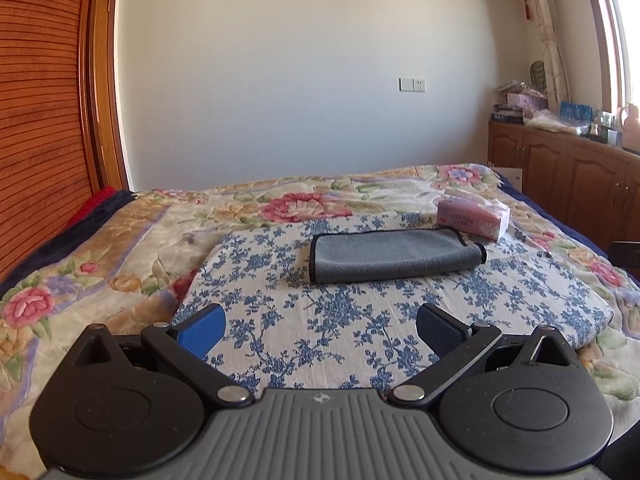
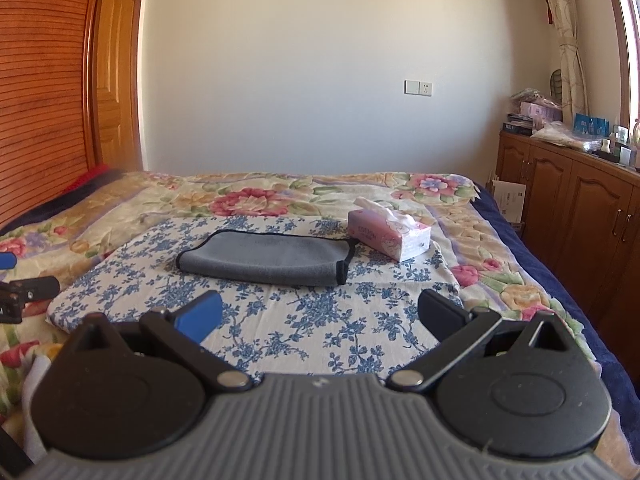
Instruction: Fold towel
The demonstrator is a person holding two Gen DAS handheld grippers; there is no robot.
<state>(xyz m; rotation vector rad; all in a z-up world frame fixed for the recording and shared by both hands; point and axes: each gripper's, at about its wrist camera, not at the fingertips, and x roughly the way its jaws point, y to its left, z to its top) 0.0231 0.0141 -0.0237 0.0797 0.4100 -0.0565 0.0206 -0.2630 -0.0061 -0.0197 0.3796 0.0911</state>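
Observation:
A grey towel (image 1: 394, 255) with black edging lies folded on a blue-flowered white cloth (image 1: 360, 320) on the bed. It also shows in the right wrist view (image 2: 266, 258). My left gripper (image 1: 320, 328) is open and empty, held above the cloth well short of the towel. My right gripper (image 2: 320, 316) is open and empty, also short of the towel. Part of the left gripper (image 2: 18, 300) shows at the left edge of the right wrist view.
A pink tissue box (image 1: 474, 220) stands just behind the towel's right end, also in the right wrist view (image 2: 388, 236). A floral blanket (image 1: 100, 248) covers the bed. A wooden headboard (image 1: 36, 120) is left, wooden cabinets (image 2: 580, 208) right.

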